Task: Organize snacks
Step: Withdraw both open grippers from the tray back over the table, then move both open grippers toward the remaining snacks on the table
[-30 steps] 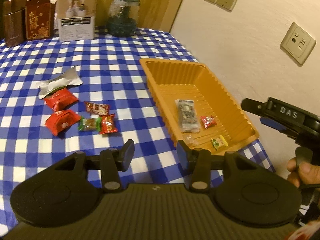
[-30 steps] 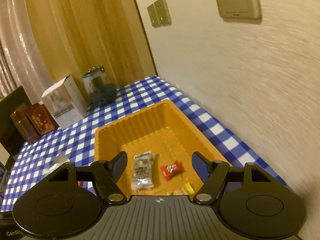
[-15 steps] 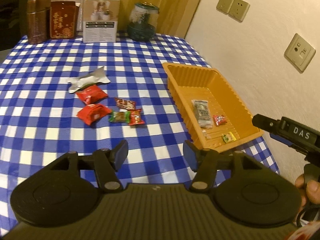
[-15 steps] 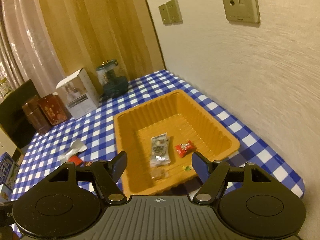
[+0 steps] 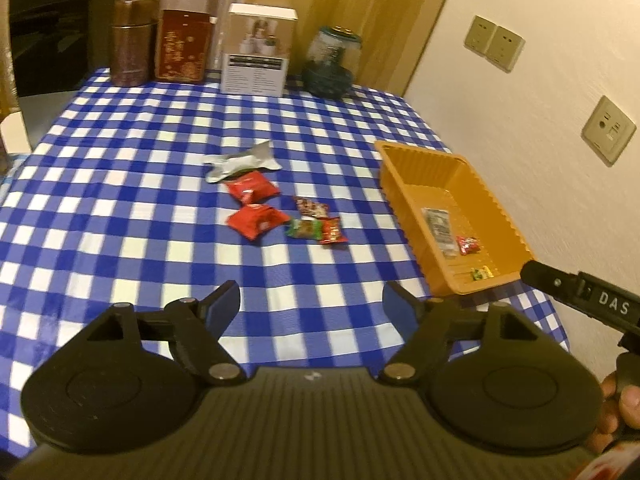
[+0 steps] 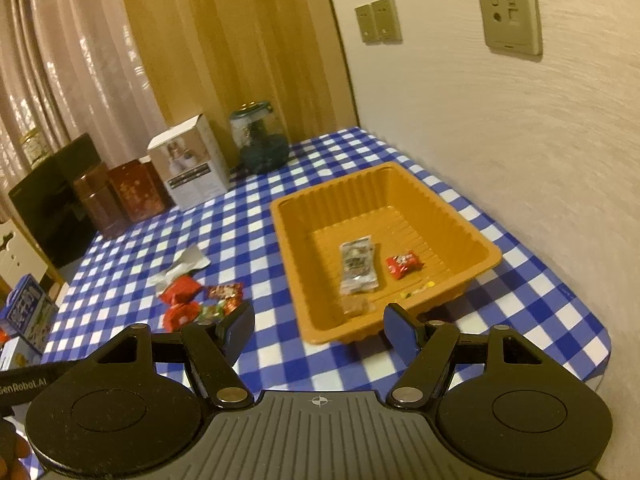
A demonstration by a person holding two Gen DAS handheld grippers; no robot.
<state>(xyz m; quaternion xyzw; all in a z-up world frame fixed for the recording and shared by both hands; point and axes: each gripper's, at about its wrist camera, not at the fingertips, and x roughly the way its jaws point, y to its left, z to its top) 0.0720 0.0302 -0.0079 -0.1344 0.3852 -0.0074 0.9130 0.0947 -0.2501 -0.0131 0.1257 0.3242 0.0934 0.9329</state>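
Note:
An orange tray (image 5: 476,184) (image 6: 288,240) sits at the table's right side and holds a clear packet (image 6: 358,266), a red candy (image 6: 404,265) and small sweets. On the checked cloth lie a silver wrapper (image 5: 244,164), two red packets (image 5: 252,190) (image 5: 256,220) and three small candies (image 5: 316,222) (image 6: 220,300). My left gripper (image 5: 311,304) hovers over the near table edge, its jaws opening with nothing between them. Open and empty, my right gripper (image 6: 319,322) hangs before the tray's near corner; its body (image 5: 580,300) shows at the right of the left wrist view.
Along the far table edge stand two brown tins (image 5: 132,56), a white box (image 5: 258,52) and a glass jar (image 5: 332,62). A black appliance (image 5: 52,28) stands at the far left. A wall with sockets (image 5: 494,42) runs close by the tray.
Both grippers have pulled back and risen from the tray, so more of the table shows. The left jaws have spread wider. The right jaws kept the same gap.

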